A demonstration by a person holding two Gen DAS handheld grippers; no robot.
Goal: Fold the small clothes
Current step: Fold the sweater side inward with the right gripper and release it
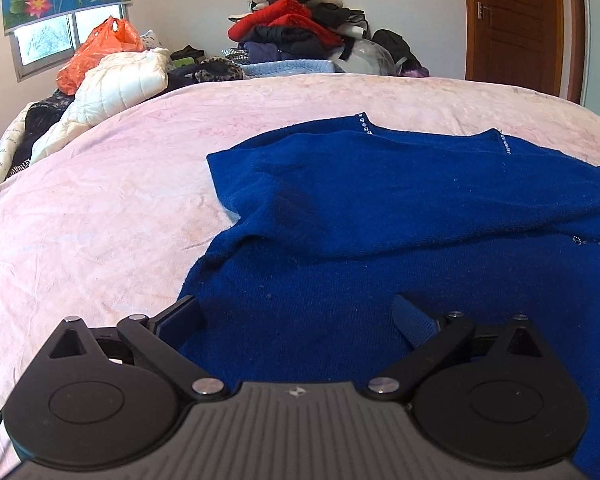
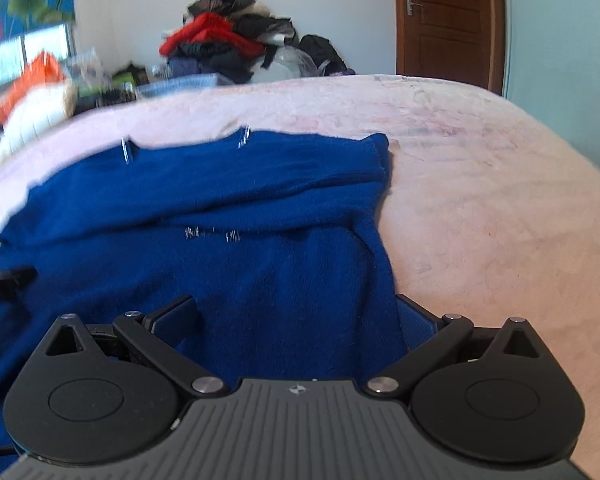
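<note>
A dark blue knit garment (image 1: 380, 216) with small sparkly studs lies on the pink bedspread (image 1: 100, 220), its far part folded over toward me. My left gripper (image 1: 296, 316) is open, low over the garment's near left edge. The garment also shows in the right wrist view (image 2: 220, 216). My right gripper (image 2: 296, 316) is open over the garment's near right edge, one finger (image 2: 414, 320) by the cloth's border. A dark piece of the left gripper shows at the left edge of the right wrist view (image 2: 4, 278). Neither gripper holds cloth.
A pile of red and dark clothes (image 1: 296, 28) stands at the far side of the bed. A white padded jacket (image 1: 116, 84) and an orange plastic bag (image 1: 96, 52) lie at the far left. A brown door (image 1: 516, 20) is at the far right.
</note>
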